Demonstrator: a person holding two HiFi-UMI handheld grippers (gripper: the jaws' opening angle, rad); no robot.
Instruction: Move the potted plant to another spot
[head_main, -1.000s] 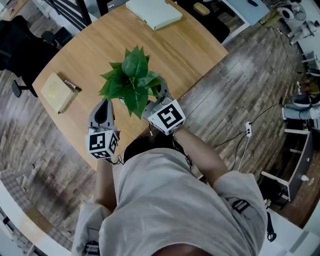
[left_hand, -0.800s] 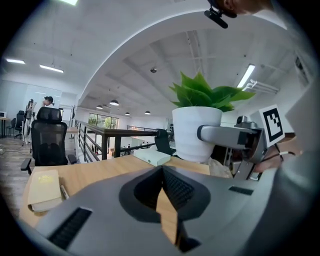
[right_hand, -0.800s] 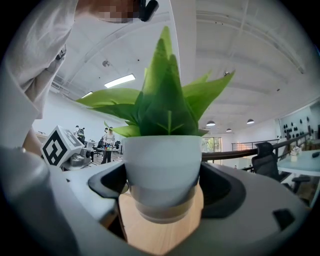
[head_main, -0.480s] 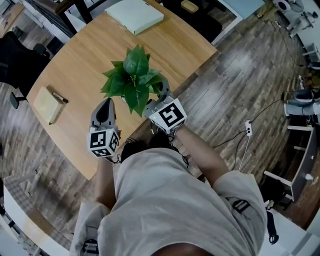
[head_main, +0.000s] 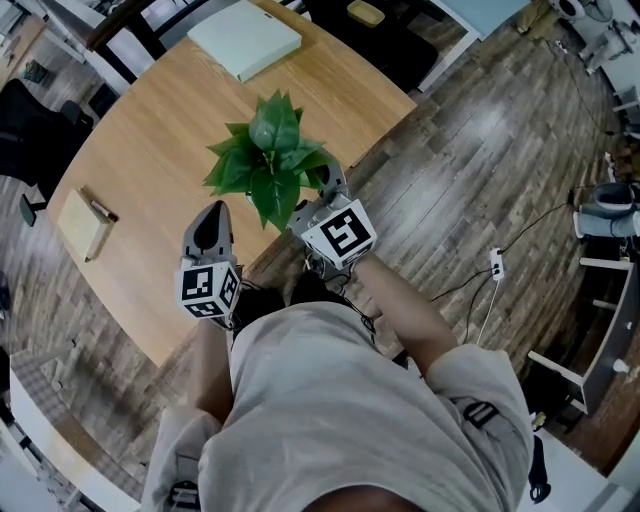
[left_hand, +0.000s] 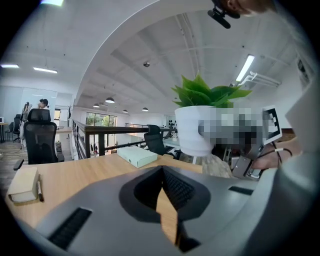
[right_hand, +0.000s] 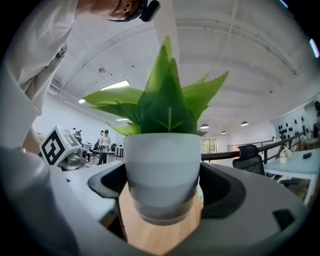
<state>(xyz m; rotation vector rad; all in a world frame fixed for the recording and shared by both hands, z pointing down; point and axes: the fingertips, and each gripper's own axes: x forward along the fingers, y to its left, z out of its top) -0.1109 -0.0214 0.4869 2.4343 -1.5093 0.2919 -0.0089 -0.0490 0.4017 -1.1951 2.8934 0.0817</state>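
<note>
The potted plant (head_main: 268, 160) has broad green leaves and a white pot (right_hand: 161, 170). My right gripper (head_main: 320, 188) is shut on the pot, with a jaw on each side of it. The pot hangs a little above the round wooden table (head_main: 150, 150), near its right edge. In the head view the leaves hide the pot. My left gripper (head_main: 209, 225) is to the left of the plant, over the table's near edge. It is shut with nothing in it. In the left gripper view the pot (left_hand: 192, 131) shows to the right, apart from the jaws.
A pale green flat box (head_main: 245, 38) lies at the table's far side. A notebook with a pen (head_main: 82, 222) lies near its left edge. A black office chair (head_main: 30, 120) stands at the left. A cable and plug (head_main: 495, 265) lie on the wooden floor to the right.
My right gripper has carried the plant from over the middle of the table towards its right edge. The left gripper has moved along with it, still shut.
</note>
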